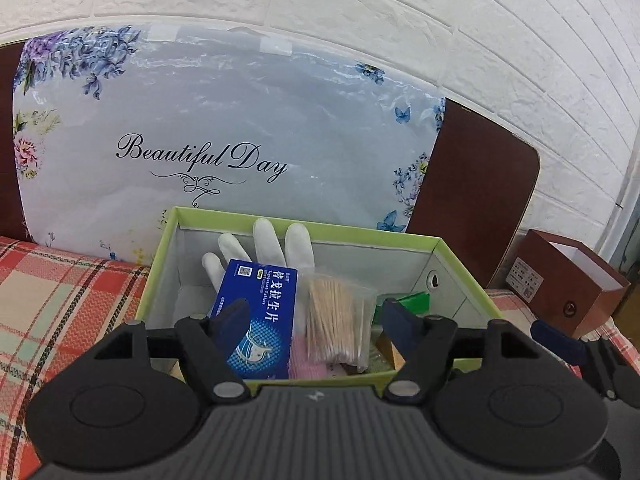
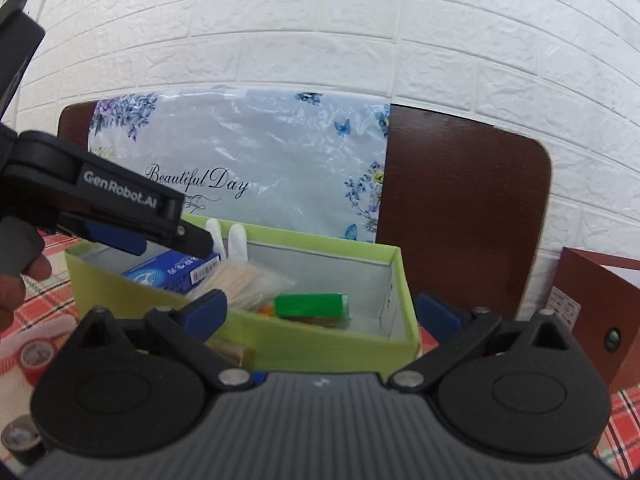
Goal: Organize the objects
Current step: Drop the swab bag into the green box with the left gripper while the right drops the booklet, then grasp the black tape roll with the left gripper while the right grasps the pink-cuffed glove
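A green box point(image 1: 460, 258) stands on the checked cloth; it also shows in the right wrist view point(image 2: 320, 340). Inside lie a blue medicine box point(image 1: 260, 312), a clear bag of cotton swabs point(image 1: 334, 320), a white glove point(image 1: 264, 240), a green packet point(image 2: 310, 305) and something pink. My left gripper point(image 1: 318, 320) is open and empty, just over the box's near rim. It shows from the side in the right wrist view point(image 2: 160, 236), above the box's left end. My right gripper point(image 2: 320, 314) is open and empty, in front of the box.
A plastic bag printed "Beautiful Day" point(image 1: 224, 132) leans on a dark wooden headboard point(image 2: 464, 216) behind the box. A brown paper box point(image 1: 568, 280) stands to the right. A red tape roll point(image 2: 36, 354) and a dark roll point(image 2: 18, 436) lie at the left on the cloth.
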### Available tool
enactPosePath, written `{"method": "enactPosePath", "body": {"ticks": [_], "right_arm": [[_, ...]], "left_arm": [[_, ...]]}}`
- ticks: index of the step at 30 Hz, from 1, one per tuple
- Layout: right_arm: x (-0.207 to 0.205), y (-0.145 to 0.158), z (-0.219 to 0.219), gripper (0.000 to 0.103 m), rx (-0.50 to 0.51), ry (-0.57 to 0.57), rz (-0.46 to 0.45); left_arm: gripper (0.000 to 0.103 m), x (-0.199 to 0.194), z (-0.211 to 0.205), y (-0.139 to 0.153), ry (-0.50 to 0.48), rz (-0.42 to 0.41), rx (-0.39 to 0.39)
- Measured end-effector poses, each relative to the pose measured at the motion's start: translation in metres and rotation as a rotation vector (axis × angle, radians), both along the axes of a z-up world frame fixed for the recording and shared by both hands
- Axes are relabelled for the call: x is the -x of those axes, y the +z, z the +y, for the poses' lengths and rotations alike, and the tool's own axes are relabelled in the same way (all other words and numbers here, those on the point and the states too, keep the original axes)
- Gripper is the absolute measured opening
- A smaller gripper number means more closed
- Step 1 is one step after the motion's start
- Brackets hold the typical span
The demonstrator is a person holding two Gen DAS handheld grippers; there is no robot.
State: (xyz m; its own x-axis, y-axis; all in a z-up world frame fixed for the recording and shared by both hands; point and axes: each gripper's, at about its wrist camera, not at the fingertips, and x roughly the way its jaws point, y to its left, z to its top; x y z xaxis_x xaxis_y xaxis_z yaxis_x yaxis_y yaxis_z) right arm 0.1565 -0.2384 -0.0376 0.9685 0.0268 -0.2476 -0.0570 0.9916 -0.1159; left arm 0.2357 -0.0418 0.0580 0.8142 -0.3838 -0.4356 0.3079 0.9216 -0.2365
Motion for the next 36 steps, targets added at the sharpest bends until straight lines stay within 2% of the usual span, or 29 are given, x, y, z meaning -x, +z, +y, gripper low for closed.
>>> {"method": "enactPosePath", "body": {"ticks": [6,9,12,15,20,24,26,28,29,30,31,33,36], "right_arm": [[0.037,0.017,-0.007,0.103,-0.071,-0.012,0.007],[0.066,0.024,-0.012,0.103,-0.108,0.004,0.000],[0.091,0.019,-0.011,0.103,-0.112,0.062,0.032],[0.109,0.000,-0.001,0.103,-0.106,0.139,0.108],[0.103,-0.026,0.013,0.103,-0.113,0.172,0.269],[0.090,-0.026,0.001,0.103,-0.272,0.173,0.297],[0.083,-0.029,-0.002,0.102,-0.317,0.205,0.314],[0.079,-0.034,0.000,0.095,-0.314,0.214,0.344],[0.080,-0.034,0.002,0.076,-0.300,0.212,0.347],[0.081,-0.034,0.003,0.047,-0.293,0.214,0.341],[0.083,-0.032,0.003,0.038,-0.288,0.207,0.328],[0.090,-0.026,0.001,0.009,-0.279,0.169,0.293],[0.109,-0.014,-0.009,0.009,-0.308,0.163,0.244]], "left_arm": [[0.075,0.036,0.016,0.019,0.003,-0.007,0.045],[0.076,0.063,0.026,0.023,0.020,0.008,0.040],[0.076,0.096,0.034,0.012,0.018,0.039,0.042],[0.076,0.125,0.040,-0.009,0.019,0.081,0.035],[0.076,0.158,0.051,-0.043,0.005,0.162,0.027],[0.075,0.163,0.055,-0.054,0.007,0.184,0.020],[0.075,0.162,0.054,-0.055,-0.002,0.180,0.019],[0.075,0.163,0.054,-0.055,-0.010,0.168,0.014],[0.075,0.162,0.054,-0.055,-0.009,0.164,0.010],[0.075,0.162,0.054,-0.055,-0.007,0.160,0.004],[0.074,0.160,0.055,-0.056,-0.001,0.161,0.001],[0.073,0.156,0.056,-0.058,0.011,0.167,0.007],[0.072,0.144,0.051,-0.061,0.015,0.171,-0.009]]}}
